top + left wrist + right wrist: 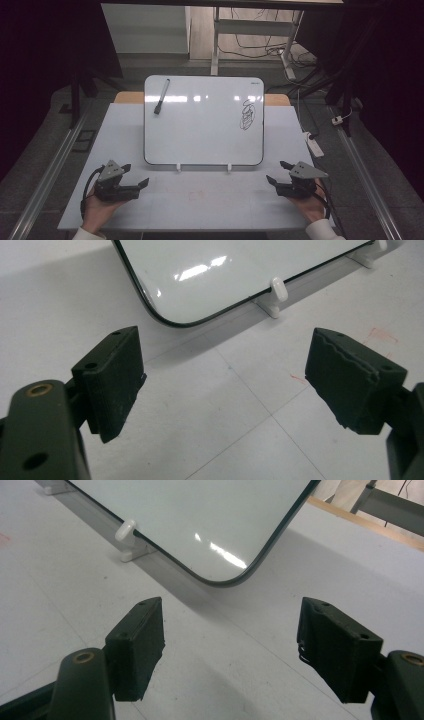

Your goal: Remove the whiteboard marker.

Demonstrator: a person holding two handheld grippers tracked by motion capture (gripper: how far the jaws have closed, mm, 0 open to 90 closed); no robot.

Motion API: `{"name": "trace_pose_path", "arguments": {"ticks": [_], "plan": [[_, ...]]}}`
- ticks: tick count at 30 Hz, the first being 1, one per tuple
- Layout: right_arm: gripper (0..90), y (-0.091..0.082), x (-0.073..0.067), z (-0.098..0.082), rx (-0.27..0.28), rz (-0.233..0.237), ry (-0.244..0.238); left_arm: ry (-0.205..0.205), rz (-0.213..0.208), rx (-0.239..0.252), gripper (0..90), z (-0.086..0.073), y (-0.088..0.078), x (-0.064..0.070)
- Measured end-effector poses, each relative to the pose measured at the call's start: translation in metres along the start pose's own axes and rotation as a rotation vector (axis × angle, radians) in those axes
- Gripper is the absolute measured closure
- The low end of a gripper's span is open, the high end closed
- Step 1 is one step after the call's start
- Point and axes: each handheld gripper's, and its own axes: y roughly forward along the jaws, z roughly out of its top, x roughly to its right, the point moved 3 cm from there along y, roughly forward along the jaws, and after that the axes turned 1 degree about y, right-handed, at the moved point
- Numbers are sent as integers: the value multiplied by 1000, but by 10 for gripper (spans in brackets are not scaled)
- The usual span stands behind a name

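Both hands low on white bench [200, 200]: left gripper [135, 176], right gripper [278, 172], jaws wide, empty. Glossy white rounded whiteboard [200, 130] propped just beyond; black marker pen [161, 96] at its top-left, scribble [247, 115] right. Start pose, likely; next, left reaches up for marker.

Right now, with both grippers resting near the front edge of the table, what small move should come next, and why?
Probably the left gripper should reach toward the marker stuck near the whiteboard top-left corner. Both it and the right gripper stand open and hold nothing, a scribble sits on the board's right side, and the marker lies on the left gripper's side.
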Motion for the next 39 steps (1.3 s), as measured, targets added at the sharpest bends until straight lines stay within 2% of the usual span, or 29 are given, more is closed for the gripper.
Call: {"name": "trace_pose_path", "arguments": {"ticks": [11, 17, 19, 20, 24, 25, 26, 34, 39], "plan": [[271, -1, -1, 1, 6, -5, 4, -19, 7, -9, 172, 1, -1, 0], [273, 0, -3, 3, 4, -2, 2, -28, 0, -6, 177, 11, -3, -3], [273, -1, -4, 5, 13, -1, -6, -10, 5, 1, 182, 24, -5, -3], [273, -1, -4, 5, 16, -1, -6, -10, 5, 1, 185, 24, -5, -3], [273, -1, -4, 6, 19, 1, -7, 13, 10, 7, 190, 49, -3, -6], [272, -1, -5, 6, 18, 3, -6, 21, 14, 7, 194, 63, 0, -10], [272, -1, -5, 6, 18, 3, -6, 21, 14, 7, 195, 63, 0, -10], [273, 0, -4, 4, 11, 6, 1, 47, 62, 12, 203, 121, 14, -26], [273, 0, -4, 3, 8, 6, -1, 57, 77, 10, 208, 149, 23, -32]]}}
